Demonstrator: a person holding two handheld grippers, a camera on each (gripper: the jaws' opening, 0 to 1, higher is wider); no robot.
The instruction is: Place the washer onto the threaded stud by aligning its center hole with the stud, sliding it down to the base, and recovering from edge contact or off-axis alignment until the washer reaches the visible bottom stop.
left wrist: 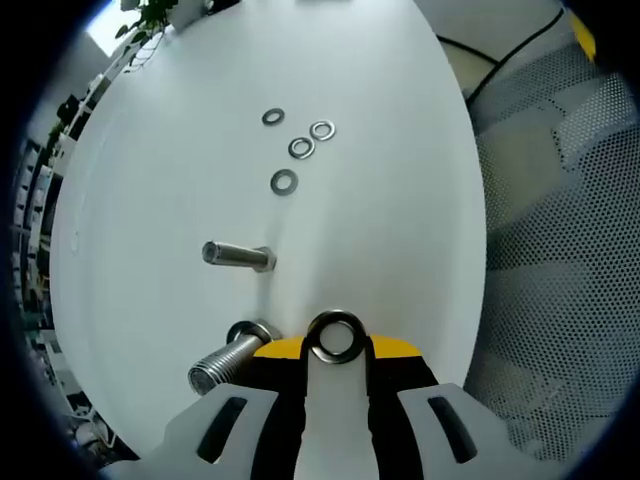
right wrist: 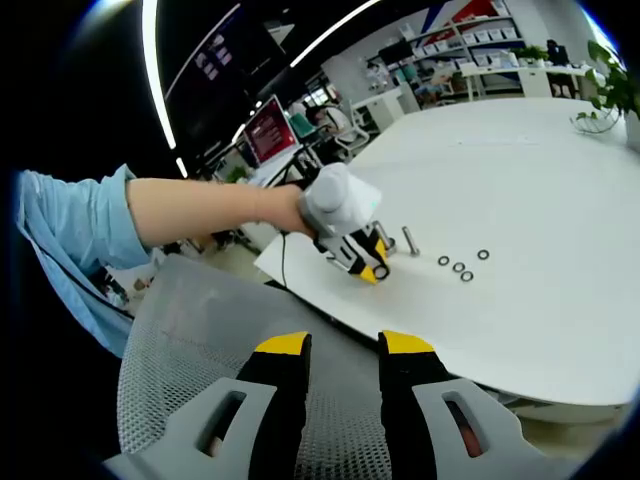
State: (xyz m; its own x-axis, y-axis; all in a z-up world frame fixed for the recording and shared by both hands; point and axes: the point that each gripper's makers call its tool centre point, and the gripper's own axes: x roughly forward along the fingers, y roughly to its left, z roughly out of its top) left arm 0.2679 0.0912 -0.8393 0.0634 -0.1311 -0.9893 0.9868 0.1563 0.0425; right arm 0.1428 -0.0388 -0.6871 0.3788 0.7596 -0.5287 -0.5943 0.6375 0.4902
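Left gripper (left wrist: 337, 352) clamped on washer (left wrist: 336, 338) just beside stud (left wrist: 225, 361), right gripper (right wrist: 342, 352) empty, jaws slightly apart; could easily catch the thread edge if tilted off-axis.

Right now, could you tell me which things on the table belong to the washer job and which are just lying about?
Part of the job:
- washer held in the left gripper
- nearest bolt, lying on the white table, possibly the stud

Lying about:
- second bolt, on its side
- four loose washers farther along the table
- mesh chair under the right gripper
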